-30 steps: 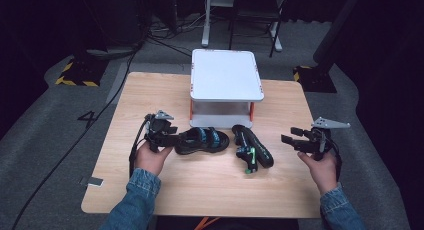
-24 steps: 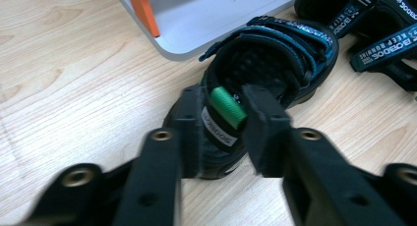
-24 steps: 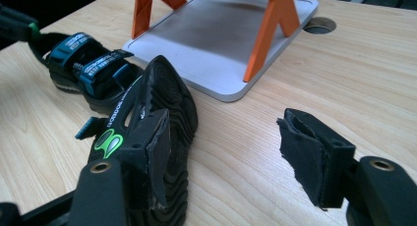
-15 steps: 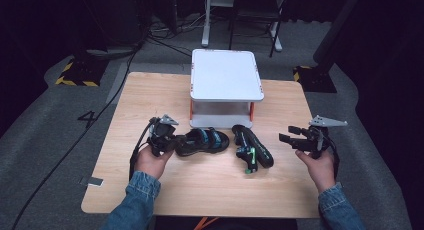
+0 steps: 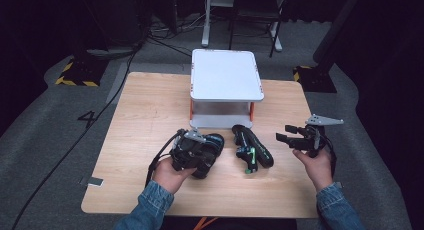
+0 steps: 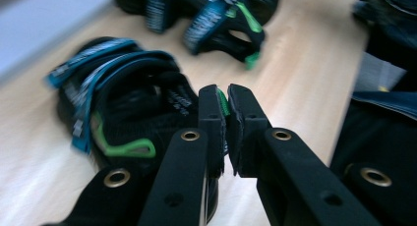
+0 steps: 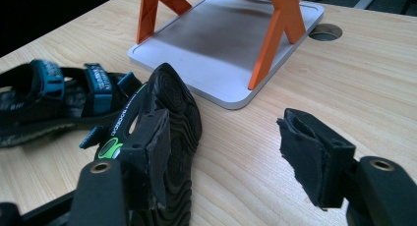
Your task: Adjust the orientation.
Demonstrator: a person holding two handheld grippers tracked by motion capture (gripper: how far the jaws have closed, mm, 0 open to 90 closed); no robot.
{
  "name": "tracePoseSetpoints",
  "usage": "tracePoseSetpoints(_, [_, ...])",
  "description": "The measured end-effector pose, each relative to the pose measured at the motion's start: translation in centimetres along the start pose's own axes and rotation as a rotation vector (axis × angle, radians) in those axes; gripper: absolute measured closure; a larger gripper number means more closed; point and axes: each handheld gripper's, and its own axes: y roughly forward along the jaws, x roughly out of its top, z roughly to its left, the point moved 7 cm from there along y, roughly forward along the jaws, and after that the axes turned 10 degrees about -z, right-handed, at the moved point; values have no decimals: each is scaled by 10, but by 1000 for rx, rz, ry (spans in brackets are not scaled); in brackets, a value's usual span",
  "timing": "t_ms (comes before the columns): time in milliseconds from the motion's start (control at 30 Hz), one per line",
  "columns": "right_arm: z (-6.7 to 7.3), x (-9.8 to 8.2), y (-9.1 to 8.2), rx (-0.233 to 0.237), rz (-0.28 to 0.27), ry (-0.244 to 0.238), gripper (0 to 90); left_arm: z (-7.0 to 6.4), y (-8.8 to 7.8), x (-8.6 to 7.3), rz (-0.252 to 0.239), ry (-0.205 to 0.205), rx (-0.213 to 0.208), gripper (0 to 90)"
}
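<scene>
1. i have the left gripper low over the table, sitting right on top of the left sandal in the high view, my left hand wrapped round its back end.
2. in the left gripper view its jaws are drawn in to a thin slit, and a sliver of green sits pinched between the pads. i take that for a bit of the sandal's green trim, but the frame is blurred and i cannot be certain what it is.
3. just beyond and to the left of those jaws lies the left sandal, black with blue straps and a green loop. farther ahead lies the right sandal.
4. the right gripper is held off by the table's right edge in my right hand, its jaws spread wide with nothing between them.
5. in the right gripper view, the right sandal lies on its side just behind the left-hand jaw, ribbed sole showing. the left sandal lies farther off to that side.
6. ahead of the right gripper stands the white stand on orange legs, its grey base plate flat on the wood. the right sandal's toe is close to the plate's near corner.
7. in the high view the stand sits beyond both sandals, with the right sandal between the two grippers.
</scene>
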Motion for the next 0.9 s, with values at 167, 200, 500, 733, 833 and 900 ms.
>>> tracePoseSetpoints(167, [1,-1,1,0,5,3,361,-6,15,-8,52,-17,-74,832])
tracePoseSetpoints(200, [1,-1,1,1,5,0,361,-8,19,-10,68,-17,-83,828])
tracePoseSetpoints(500, [1,-1,0,3,5,2,361,-6,21,-13,49,-49,-124,764])
tracePoseSetpoints(733, [2,-2,2,6,12,-1,356,4,2,-1,-67,-61,-82,585])
tracePoseSetpoints(833, [4,-2,2,7,16,-2,356,16,-10,3,-139,-78,-2,551])
tracePoseSetpoints(900, [7,-2,3,10,18,-9,356,24,-17,5,-172,-89,54,546])
